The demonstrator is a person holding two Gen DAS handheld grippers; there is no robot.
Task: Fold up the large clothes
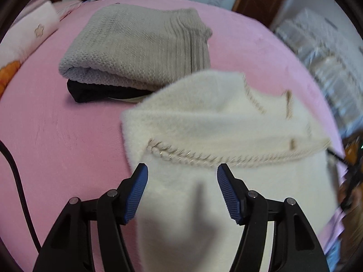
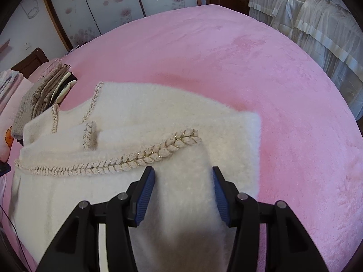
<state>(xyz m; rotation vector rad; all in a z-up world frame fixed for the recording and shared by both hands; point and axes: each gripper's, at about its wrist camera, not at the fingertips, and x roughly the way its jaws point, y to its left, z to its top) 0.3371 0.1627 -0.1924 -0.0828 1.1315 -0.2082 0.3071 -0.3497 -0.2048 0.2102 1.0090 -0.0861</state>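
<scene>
A fluffy white garment (image 1: 204, 122) with braided gold-and-cream trim (image 2: 127, 163) lies partly folded on the pink bed (image 2: 249, 68). It shows in both wrist views, also in the right wrist view (image 2: 158, 117). My left gripper (image 1: 182, 172) is open, its blue pads either side of the garment's near edge. My right gripper (image 2: 183, 176) is open in the same way, over the garment's near right part. Whether either pad touches the fabric I cannot tell.
A stack of folded clothes, a grey knit (image 1: 140, 43) over a black one (image 1: 95, 93), lies on the bed's far left; it shows in the right wrist view (image 2: 43, 93) too. Pillows (image 1: 29, 38), wardrobe doors (image 2: 102, 2), a white draped unit (image 2: 317, 27) surround the bed. A black cable (image 1: 18, 181) hangs left.
</scene>
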